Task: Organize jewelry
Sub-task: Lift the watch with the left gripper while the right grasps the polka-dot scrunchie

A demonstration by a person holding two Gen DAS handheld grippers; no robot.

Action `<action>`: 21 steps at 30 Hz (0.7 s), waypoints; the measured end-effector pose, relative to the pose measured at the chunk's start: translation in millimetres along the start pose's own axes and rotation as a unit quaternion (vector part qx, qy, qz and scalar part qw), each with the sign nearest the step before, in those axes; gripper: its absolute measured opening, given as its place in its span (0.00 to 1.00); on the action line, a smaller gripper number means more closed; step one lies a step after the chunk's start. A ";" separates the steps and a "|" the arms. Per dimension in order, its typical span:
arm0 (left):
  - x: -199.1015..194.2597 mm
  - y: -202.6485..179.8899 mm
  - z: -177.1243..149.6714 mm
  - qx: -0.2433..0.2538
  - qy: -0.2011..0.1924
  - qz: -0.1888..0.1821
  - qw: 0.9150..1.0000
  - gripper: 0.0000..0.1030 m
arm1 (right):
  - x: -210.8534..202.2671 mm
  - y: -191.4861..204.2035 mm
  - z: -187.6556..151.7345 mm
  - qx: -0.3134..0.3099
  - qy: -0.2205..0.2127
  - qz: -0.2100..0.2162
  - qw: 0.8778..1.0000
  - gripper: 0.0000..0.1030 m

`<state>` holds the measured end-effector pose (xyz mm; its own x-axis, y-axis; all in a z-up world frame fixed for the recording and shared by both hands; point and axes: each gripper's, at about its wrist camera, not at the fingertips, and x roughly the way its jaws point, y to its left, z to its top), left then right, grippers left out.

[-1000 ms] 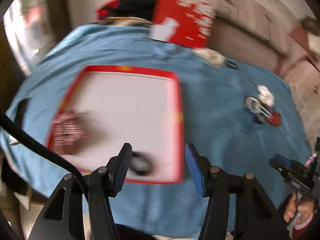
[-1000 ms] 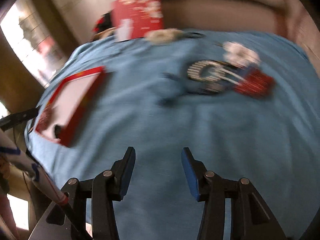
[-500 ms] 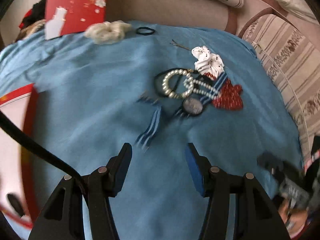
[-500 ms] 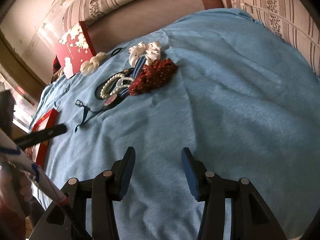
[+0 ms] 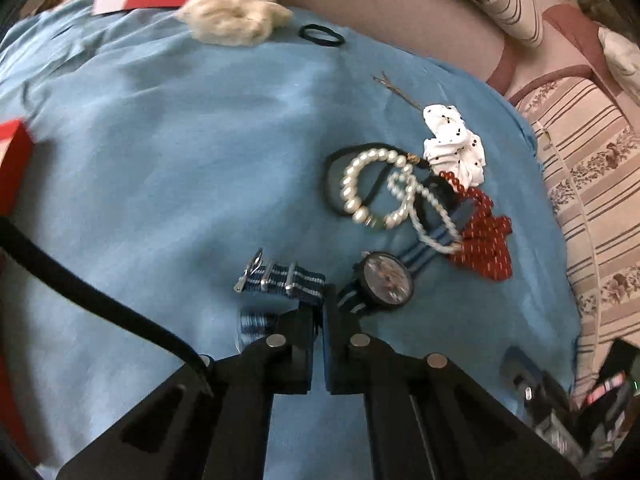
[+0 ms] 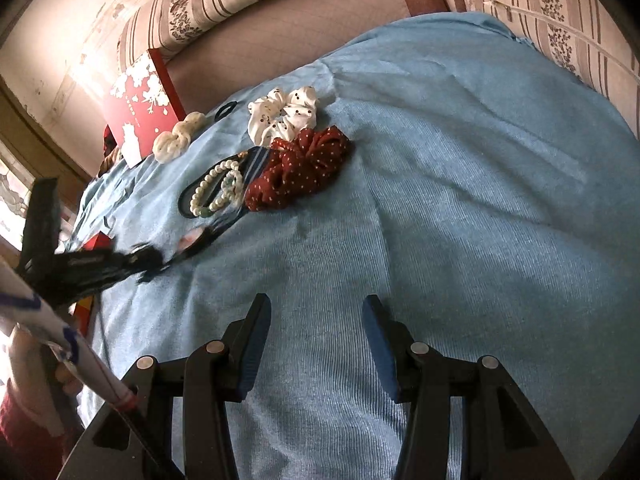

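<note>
A watch (image 5: 386, 283) with a blue striped strap (image 5: 285, 278) lies on the blue cloth (image 5: 168, 168). My left gripper (image 5: 322, 312) is shut on the strap, between the buckle end and the dial. Beside the watch lie a pearl bracelet (image 5: 370, 188), a thinner pearl string (image 5: 424, 210), a red dotted scrunchie (image 5: 486, 242) and a white dotted scrunchie (image 5: 454, 142). My right gripper (image 6: 316, 340) is open and empty over bare cloth, well short of the pile (image 6: 280, 164). The left gripper shows blurred at the left of the right wrist view (image 6: 100, 264).
A cream scrunchie (image 5: 232, 20), a black hair tie (image 5: 322, 35) and a hairpin (image 5: 396, 90) lie at the cloth's far side. A red box lid (image 6: 138, 108) leans against the striped sofa back. A red tray corner (image 5: 12, 152) shows at the left.
My left gripper swung from the red tray to the jewelry pile, came down and shut on the watch strap. My right gripper stayed open and turned toward the bare right part of the cloth.
</note>
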<state>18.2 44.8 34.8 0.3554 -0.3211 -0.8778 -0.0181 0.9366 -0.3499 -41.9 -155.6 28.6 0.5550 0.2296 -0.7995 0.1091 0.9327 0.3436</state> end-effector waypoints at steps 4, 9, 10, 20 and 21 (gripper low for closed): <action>-25.1 36.1 -32.7 -0.048 0.007 -0.023 0.999 0.03 | -0.6 0.5 -4.1 0.006 0.002 0.003 1.000 0.50; -52.4 78.9 -84.1 -0.095 -0.002 -0.043 0.995 0.05 | -2.8 8.7 -10.9 0.001 0.007 0.010 1.000 0.50; -55.6 83.1 -90.5 -0.099 -0.004 -0.047 0.994 0.07 | -3.4 11.4 -12.7 -0.002 0.008 0.010 1.000 0.50; -122.3 82.5 -136.3 -0.019 -0.047 0.003 0.999 0.36 | -4.5 23.8 -15.9 -0.010 0.009 0.009 1.000 0.50; -125.2 74.2 -132.8 0.003 -0.053 0.005 0.999 0.38 | -3.0 25.1 -16.0 -0.010 0.010 0.010 1.000 0.50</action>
<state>-151.7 135.9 75.3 0.4521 -0.2954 -0.8416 -0.0171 0.9405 -0.3393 -54.1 -128.5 31.7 0.5410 0.2535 -0.8019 0.0816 0.9332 0.3500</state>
